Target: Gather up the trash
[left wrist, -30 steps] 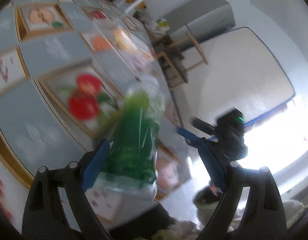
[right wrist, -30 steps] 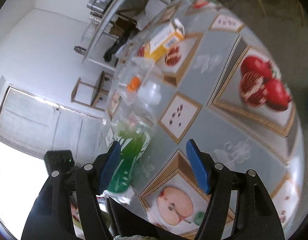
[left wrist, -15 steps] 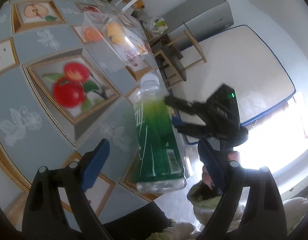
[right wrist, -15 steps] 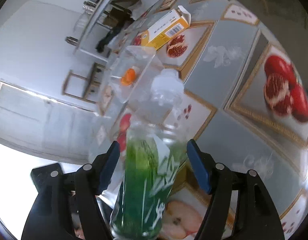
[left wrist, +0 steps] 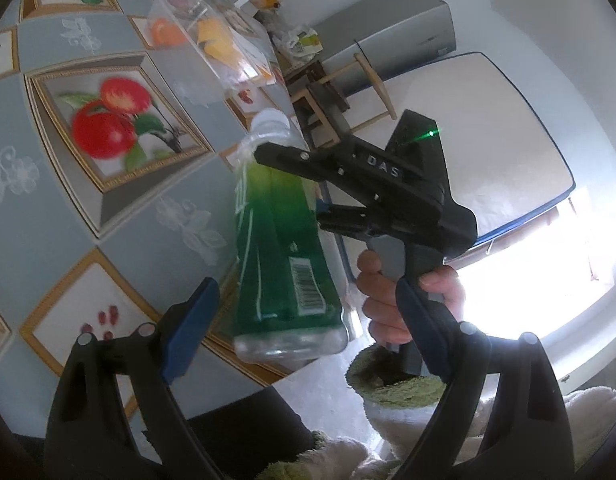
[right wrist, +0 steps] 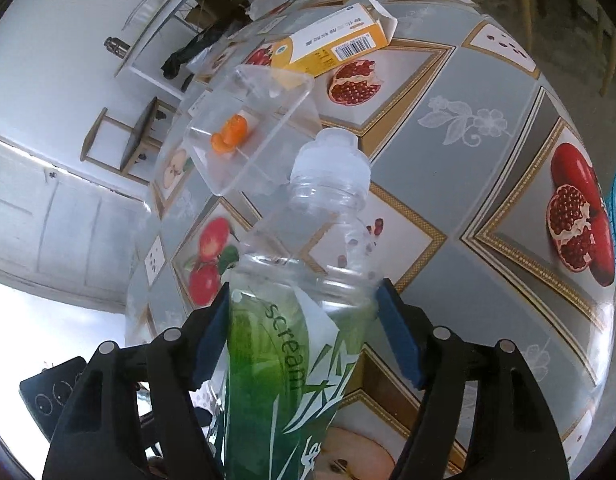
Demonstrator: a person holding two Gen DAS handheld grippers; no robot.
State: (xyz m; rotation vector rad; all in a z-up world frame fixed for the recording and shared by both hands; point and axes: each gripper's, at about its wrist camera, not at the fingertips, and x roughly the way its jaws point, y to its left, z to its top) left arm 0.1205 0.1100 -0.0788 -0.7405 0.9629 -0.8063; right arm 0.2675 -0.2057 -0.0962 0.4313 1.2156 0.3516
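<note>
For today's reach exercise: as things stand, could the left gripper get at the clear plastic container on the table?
Probably yes. The left gripper is open and holds nothing; only the green bottle, clamped in the right gripper, hangs between it and the clear container.

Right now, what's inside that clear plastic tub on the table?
The clear plastic tub holds one small orange piece. In the left wrist view an orange-yellow shape also shows through its wall, probably the carton behind it. What the orange piece is cannot be told.

Black claw (right wrist: 303, 332) arms, blue pads (right wrist: 400, 338) (silver screws).
</note>
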